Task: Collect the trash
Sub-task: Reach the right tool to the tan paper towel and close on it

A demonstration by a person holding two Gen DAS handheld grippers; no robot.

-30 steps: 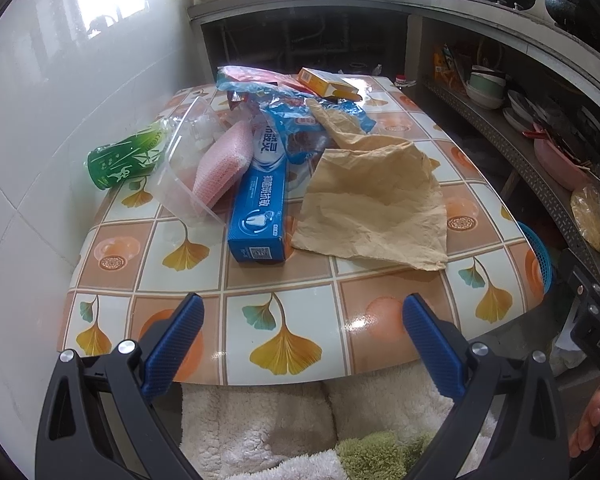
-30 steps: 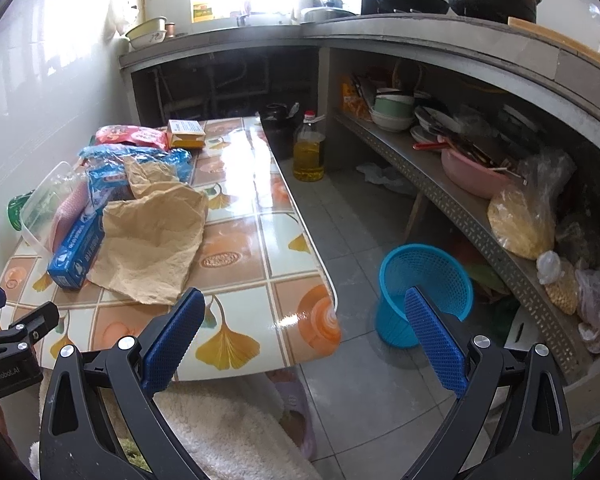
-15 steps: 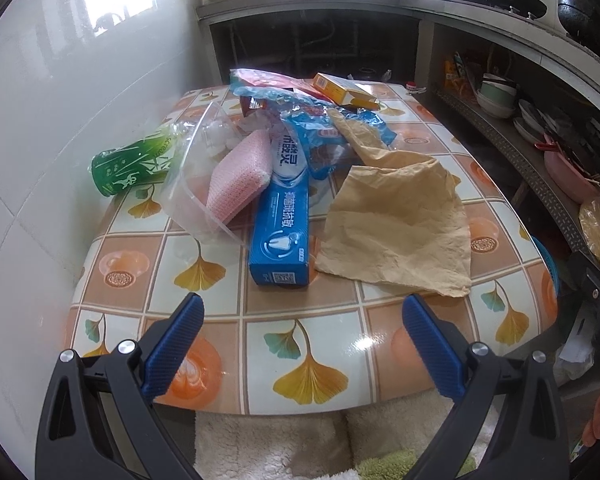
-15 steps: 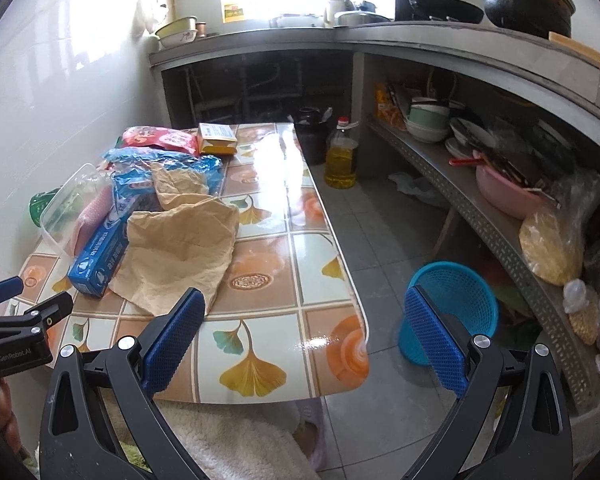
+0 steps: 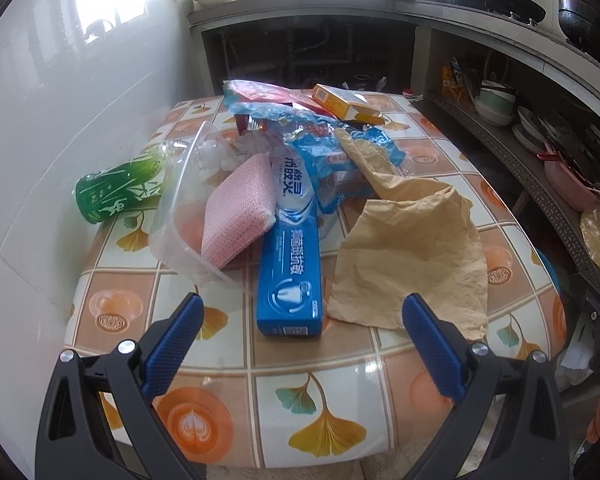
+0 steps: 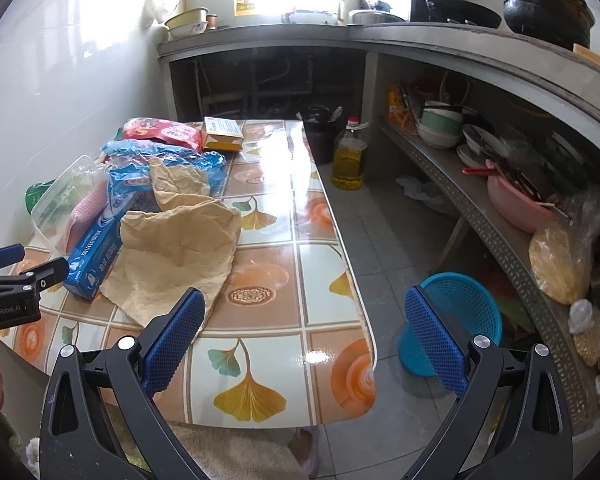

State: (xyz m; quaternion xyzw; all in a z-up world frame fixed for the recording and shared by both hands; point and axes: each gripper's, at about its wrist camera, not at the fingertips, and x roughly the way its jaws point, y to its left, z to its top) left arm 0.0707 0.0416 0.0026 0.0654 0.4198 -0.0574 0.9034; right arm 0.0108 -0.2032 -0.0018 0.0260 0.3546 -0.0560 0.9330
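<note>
A pile of trash lies on the tiled table [image 5: 324, 432]: a blue toothpaste box [image 5: 290, 268], a crumpled brown paper bag [image 5: 416, 256], a clear plastic container [image 5: 184, 216] holding a pink sponge [image 5: 240, 206], a green can [image 5: 116, 190], blue wrappers [image 5: 324, 148], a red packet [image 6: 162, 133] and a yellow box [image 5: 340, 102]. My left gripper [image 5: 300, 344] is open and empty, over the table's near edge just short of the toothpaste box. My right gripper [image 6: 300, 336] is open and empty over the table's near right corner. A blue basket [image 6: 456, 320] stands on the floor right of the table.
A white tiled wall [image 5: 40, 140] runs along the table's left side. A bottle of oil [image 6: 348, 160] and a dark pot [image 6: 320, 136] stand on the floor beyond the table. A shelf [image 6: 500, 236] with bowls and bags runs along the right.
Both grippers have moved forward towards the table and a little higher. The trash pile looms larger in both views. Nothing was taken hold of.
</note>
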